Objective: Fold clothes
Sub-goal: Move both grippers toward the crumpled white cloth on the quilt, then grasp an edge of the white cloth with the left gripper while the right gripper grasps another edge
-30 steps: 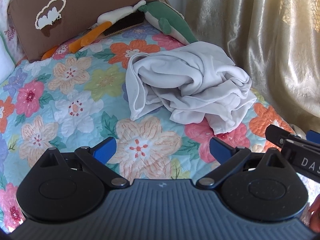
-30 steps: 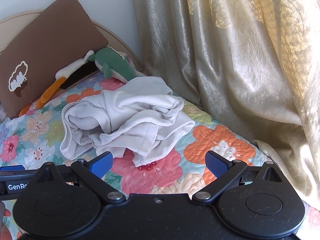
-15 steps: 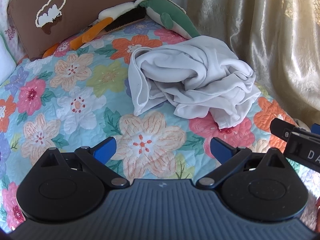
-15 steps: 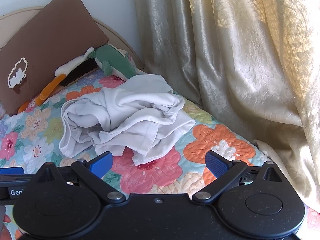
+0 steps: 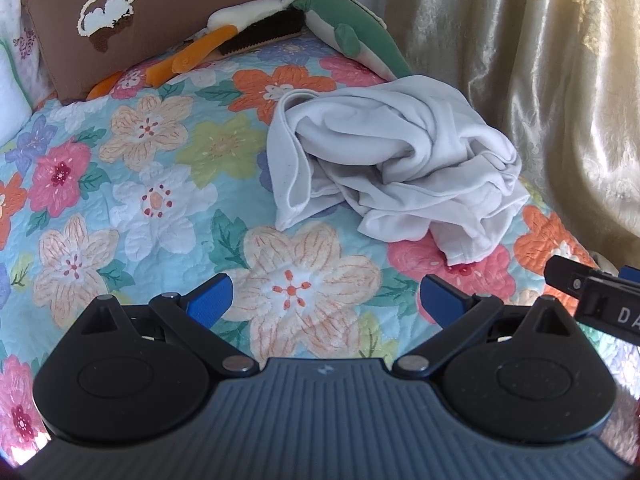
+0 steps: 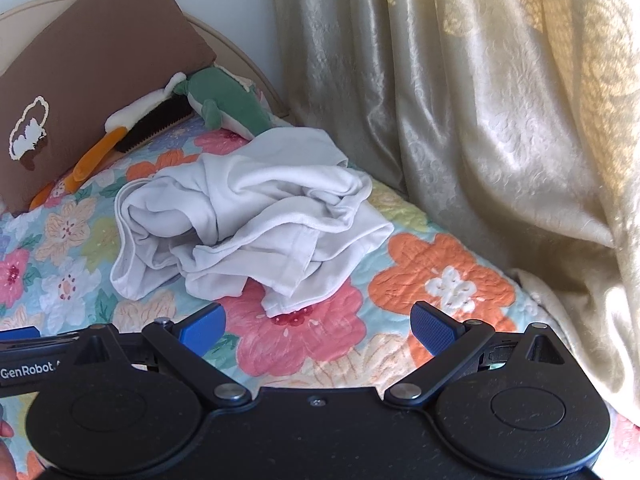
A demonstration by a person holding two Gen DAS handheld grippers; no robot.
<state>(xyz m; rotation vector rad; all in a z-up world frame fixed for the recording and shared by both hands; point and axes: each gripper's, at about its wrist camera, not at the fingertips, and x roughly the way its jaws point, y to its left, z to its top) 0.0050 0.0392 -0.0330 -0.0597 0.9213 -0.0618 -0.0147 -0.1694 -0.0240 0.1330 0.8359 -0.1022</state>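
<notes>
A crumpled white garment (image 5: 392, 164) lies in a heap on the floral bedspread (image 5: 152, 200), near the curtain side of the bed. It also shows in the right wrist view as a white garment (image 6: 248, 216) ahead and slightly left. My left gripper (image 5: 326, 300) hovers open above the quilt, short of the garment, with nothing between its blue pads. My right gripper (image 6: 318, 326) is open too, just in front of the heap's near edge. The right gripper's body (image 5: 600, 300) shows at the right edge of the left wrist view.
A brown pillow (image 5: 120, 12) leans at the head of the bed, with a green plush toy (image 5: 352, 44) and an orange and white plush (image 5: 216, 40) beside it. A cream curtain (image 6: 480, 120) hangs along the right side. The floral quilt (image 6: 304, 340) spreads to the left.
Both grippers have drifted slightly back and up, so the garment sits a little farther off in both views. Both stay open and the garment has not moved.
</notes>
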